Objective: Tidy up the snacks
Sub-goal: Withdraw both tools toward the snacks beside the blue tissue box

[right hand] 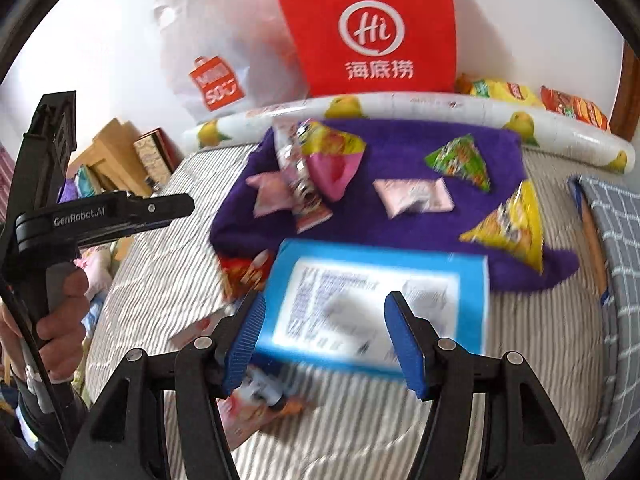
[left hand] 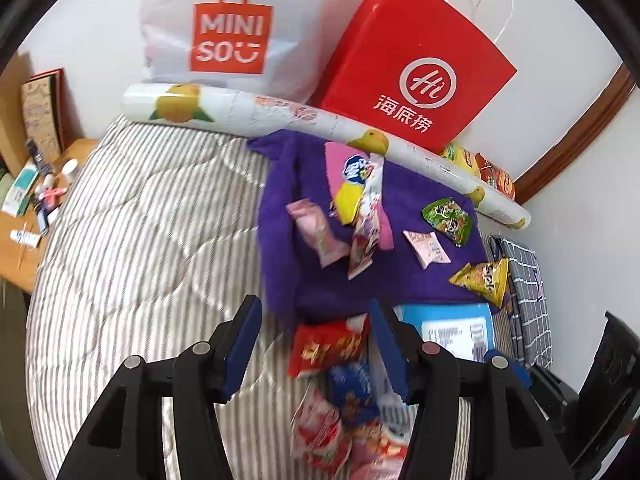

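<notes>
My right gripper [right hand: 324, 334], jaws apart, has the blue box [right hand: 376, 300] directly ahead, its long axis crosswise; touching is unclear from blur. My left gripper [left hand: 316, 338] is also apart, farther away.

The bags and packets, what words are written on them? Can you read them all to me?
"MINI SO" on the white bag.
"Hi" and "海底捞" on the red bag.
"GenRobot.AI" on the left gripper, seen from the right wrist.
Blue box label: too blurred to read.
Snack packets, such as the green packet: print too small or blurred.
</notes>
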